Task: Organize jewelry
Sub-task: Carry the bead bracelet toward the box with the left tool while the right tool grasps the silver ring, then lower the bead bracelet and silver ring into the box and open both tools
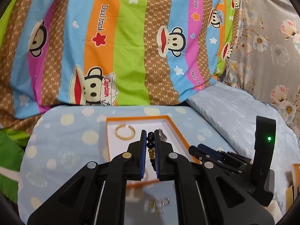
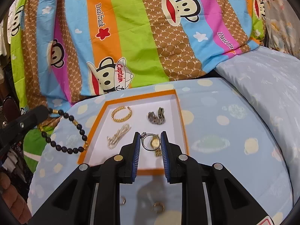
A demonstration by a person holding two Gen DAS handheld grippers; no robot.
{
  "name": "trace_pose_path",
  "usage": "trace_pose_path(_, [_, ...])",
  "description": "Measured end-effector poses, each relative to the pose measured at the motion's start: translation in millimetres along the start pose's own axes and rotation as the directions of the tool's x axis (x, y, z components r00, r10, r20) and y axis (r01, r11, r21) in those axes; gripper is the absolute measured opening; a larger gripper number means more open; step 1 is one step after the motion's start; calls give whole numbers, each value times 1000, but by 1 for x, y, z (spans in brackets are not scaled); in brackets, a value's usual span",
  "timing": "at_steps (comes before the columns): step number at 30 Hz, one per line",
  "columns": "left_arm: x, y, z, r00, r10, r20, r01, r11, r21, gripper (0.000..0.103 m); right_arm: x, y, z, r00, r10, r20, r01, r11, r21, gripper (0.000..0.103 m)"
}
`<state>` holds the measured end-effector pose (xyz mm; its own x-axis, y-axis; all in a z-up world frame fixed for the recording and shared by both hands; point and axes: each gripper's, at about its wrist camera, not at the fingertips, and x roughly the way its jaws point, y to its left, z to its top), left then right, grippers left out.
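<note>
Jewelry hangs from both my grippers: my left gripper [image 1: 150, 136] is clamped tight on the black bead bracelet [image 2: 63, 131], my right gripper [image 2: 150, 140] pinches the silver ring [image 2: 148, 141] across its band, so each clears the orange tray [image 2: 131, 171] below my fingertips.

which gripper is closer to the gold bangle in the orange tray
Left, I think. In its own view the left gripper, shut on the black bead bracelet, sits just right of the gold bangle. The right gripper, gripping a silver ring, is nearer the tray's front.
</note>
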<state>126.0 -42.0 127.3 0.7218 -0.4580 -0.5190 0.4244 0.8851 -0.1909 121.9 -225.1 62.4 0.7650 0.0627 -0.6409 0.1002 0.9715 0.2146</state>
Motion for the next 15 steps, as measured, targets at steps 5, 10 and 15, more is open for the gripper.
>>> trace_pose_path(5, [55, 10, 8, 999, 25, -35, -25, 1000, -11, 7, 29, -3, 12, 1000, -4, -19, 4, 1000, 3, 21])
trace_pose_path(10, [100, 31, -2, 994, 42, -103, -47, 998, -45, 7, 61, -2, 17, 999, -11, -49, 11, 1000, -7, 21])
trace_pose_path(15, [119, 45, -14, 988, 73, -133, -79, 996, -45, 7, 84, -5, 14, 996, -16, -87, 15, 1000, -4, 21])
